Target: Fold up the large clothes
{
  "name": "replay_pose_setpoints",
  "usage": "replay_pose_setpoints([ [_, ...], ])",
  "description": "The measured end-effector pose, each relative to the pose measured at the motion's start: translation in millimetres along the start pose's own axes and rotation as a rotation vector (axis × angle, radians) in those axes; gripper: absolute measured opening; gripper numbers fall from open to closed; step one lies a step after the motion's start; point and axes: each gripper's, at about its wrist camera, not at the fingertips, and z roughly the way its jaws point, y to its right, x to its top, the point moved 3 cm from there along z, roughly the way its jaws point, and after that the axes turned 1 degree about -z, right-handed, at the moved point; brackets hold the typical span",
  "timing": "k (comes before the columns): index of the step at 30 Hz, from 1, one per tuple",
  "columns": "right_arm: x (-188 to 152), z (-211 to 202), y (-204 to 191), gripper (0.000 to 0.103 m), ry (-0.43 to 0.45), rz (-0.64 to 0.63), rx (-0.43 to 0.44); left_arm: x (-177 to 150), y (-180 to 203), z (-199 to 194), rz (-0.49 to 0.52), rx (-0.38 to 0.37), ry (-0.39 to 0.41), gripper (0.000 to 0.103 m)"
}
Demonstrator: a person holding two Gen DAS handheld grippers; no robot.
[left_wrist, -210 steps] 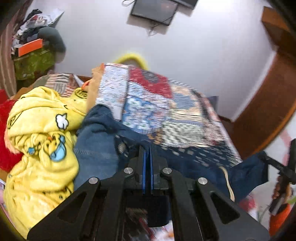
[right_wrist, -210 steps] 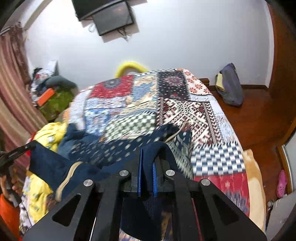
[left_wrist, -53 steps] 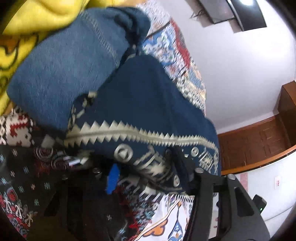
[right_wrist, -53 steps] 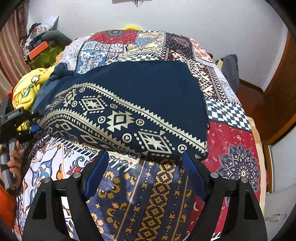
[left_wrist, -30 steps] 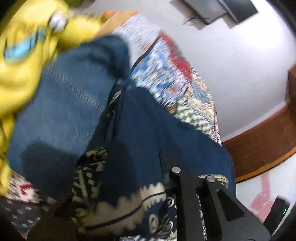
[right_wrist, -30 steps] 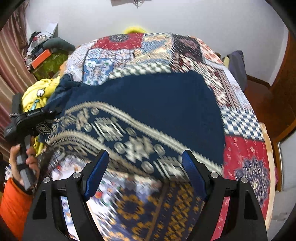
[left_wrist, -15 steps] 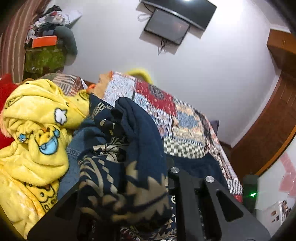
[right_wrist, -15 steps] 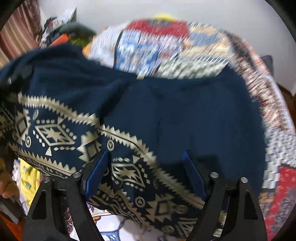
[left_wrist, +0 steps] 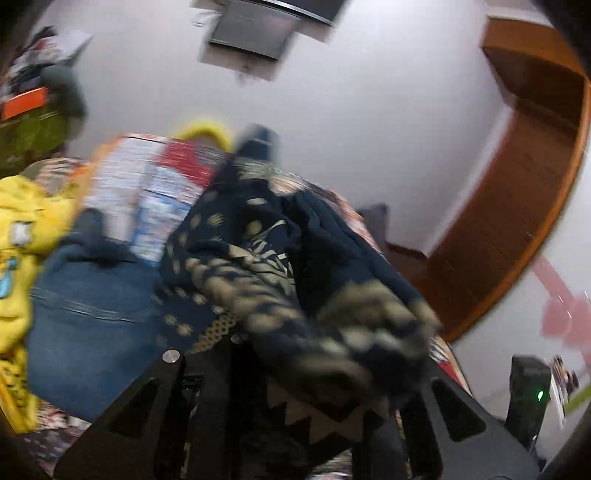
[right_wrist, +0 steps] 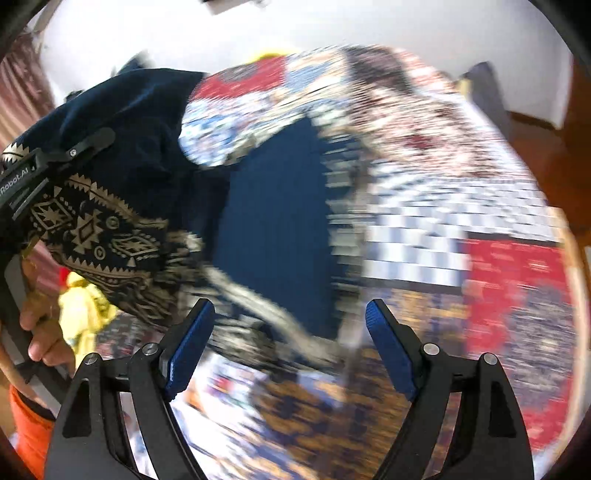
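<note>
Navy patterned garment [right_wrist: 110, 206] lifted by left hand-held gripper [right_wrist: 55, 162]

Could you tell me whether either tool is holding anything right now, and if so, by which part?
The left tool holds the navy patterned garment by its patterned border at one end. The right tool is open and holds nothing.

We see a white wall [left_wrist: 369, 110] with a dark screen [left_wrist: 266, 29] mounted high on it. Beside the wall stands brown wooden panelling [left_wrist: 517, 221], and a striped curtain [right_wrist: 22, 85] hangs at the room's edge.

Bright, even indoor light; heavy motion blur, fisheye-bent dark edges throughout.
</note>
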Motion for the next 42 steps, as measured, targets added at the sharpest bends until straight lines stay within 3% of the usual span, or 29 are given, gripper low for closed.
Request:
replay_pose_setpoints([
  [4,-11.4,-34.3,42.6,0.081,0.042,0.075,-0.058,-33.9,57.3,35.3,0.065,-0.103,-0.146,0.015],
  [8,-20.1,-55.1,66.7,0.081,0.067,0.151,-0.065,-72.9,81.3,72.7,0.206,-0.051,-0.311,0.015],
  [11,-26.5,-65.8,68.6,0.081,0.076,0.159,-0.064,-87.7,77.1,76.6,0.272,-0.053,-0.366,0.015],
  [12,-25.8,-68.1,69.0,0.081,0.078,0.153,-0.068,-89.4,77.3,72.2,0.286,-0.06,-0.369,0.017],
  [15,-25.4,-77.2,63.8,0.081,0.09,0.131,-0.081,-92.6,79.5,49.8,0.299,-0.133,-0.395,0.042],
  [19,-22.9,-83.7,56.4,0.081,0.118,0.124,-0.063,-91.9,80.9,9.4,0.376,-0.135,-0.362,0.058],
  [23,-18.7,-90.5,41.1,0.081,0.138,0.091,-0.045,-81.8,73.0,-25.6,0.392,-0.121,-0.319,0.064],
  [28,-3.2,-93.1,15.3,0.081,0.165,0.037,-0.011,-49.7,42.3,-44.6,0.406,-0.013,-0.238,0.071],
  [30,7.1,-89.8,2.8,0.081,0.175,0.013,0.01,-36.3,25.1,-45.8,0.416,0.069,-0.21,0.073],
  [36,33.7,-52.5,-30.0,0.081,0.156,-0.055,0.05,-14.0,-14.6,-24.5,0.397,0.187,-0.201,0.075],
  [39,41.9,-22.3,-38.4,0.081,0.117,-0.092,0.043,-10.8,-24.7,-13.7,0.361,0.159,-0.23,0.082],
  [42,44.2,5.4,-36.4,0.081,0.08,-0.114,-0.004,-17.5,-27.4,7.5,0.352,0.12,-0.282,0.082],
])
